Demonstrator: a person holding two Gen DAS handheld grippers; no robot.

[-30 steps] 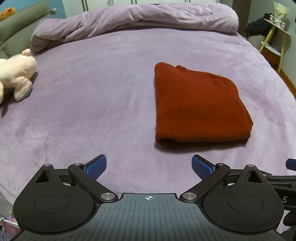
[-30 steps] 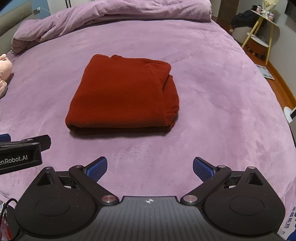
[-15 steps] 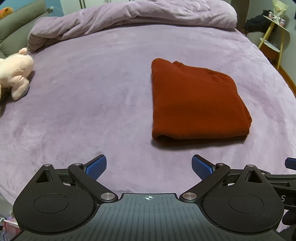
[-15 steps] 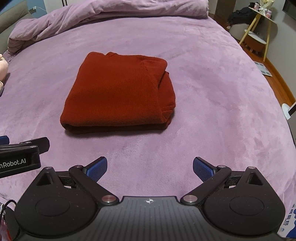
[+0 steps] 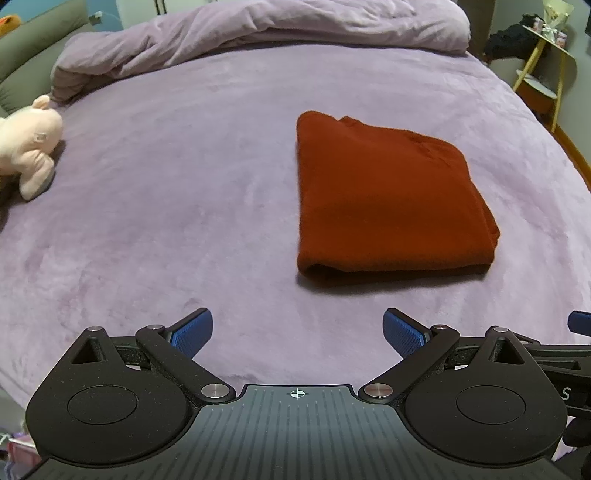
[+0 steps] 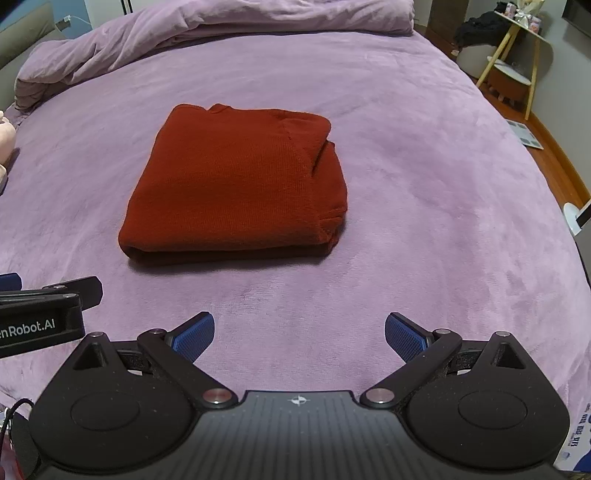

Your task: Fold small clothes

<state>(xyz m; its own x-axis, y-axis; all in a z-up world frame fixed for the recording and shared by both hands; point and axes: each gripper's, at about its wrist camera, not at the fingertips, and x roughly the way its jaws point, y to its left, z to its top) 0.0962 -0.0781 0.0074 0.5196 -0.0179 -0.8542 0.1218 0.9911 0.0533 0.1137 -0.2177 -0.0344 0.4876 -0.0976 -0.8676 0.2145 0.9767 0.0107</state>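
A dark red knitted garment [image 5: 384, 199] lies folded into a thick rectangle on the purple bed cover [image 5: 184, 177]. It also shows in the right wrist view [image 6: 236, 184], with its layered edges on the right side. My left gripper [image 5: 297, 330] is open and empty, held above the bed in front of the garment and to its left. My right gripper [image 6: 299, 332] is open and empty, in front of the garment and to its right. Neither touches the cloth. The left gripper's body [image 6: 40, 314] shows at the left edge of the right wrist view.
A pink plush toy [image 5: 27, 144] lies at the bed's left edge. A bunched purple duvet [image 5: 258, 29] lies along the far side. A yellow-legged side table [image 6: 517, 55] and wooden floor are beyond the bed's right edge.
Both grippers have drawn back and down a little, so the garment sits slightly higher and farther in view. The garment has not moved. Both grippers stayed open.
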